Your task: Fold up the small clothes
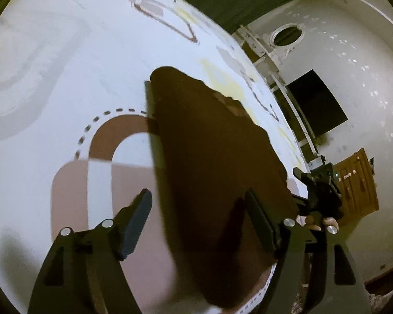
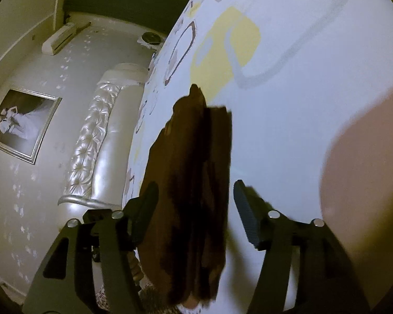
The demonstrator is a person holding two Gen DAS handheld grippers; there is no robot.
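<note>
A dark brown small garment (image 1: 209, 144) lies folded into a long narrow strip on the white patterned bed sheet (image 1: 52, 78). My left gripper (image 1: 197, 196) straddles its near end with the jaws wide apart. The left finger (image 1: 136, 222) stands clear of the cloth and the right finger (image 1: 262, 222) lies along its edge. In the right wrist view the same garment (image 2: 191, 144) runs between the fingers of my right gripper (image 2: 195, 185), which is open, with a gap at its right finger (image 2: 246, 209). The right gripper (image 1: 319, 183) also shows at the bed's edge in the left wrist view.
The bed sheet (image 2: 301, 78) spreads wide beyond the garment. A tufted pale headboard (image 2: 91, 144), a framed picture (image 2: 21, 125) and an air conditioner (image 2: 63, 39) line the wall. A dark screen (image 1: 317, 104) and a wooden cabinet (image 1: 359, 183) stand past the bed's edge.
</note>
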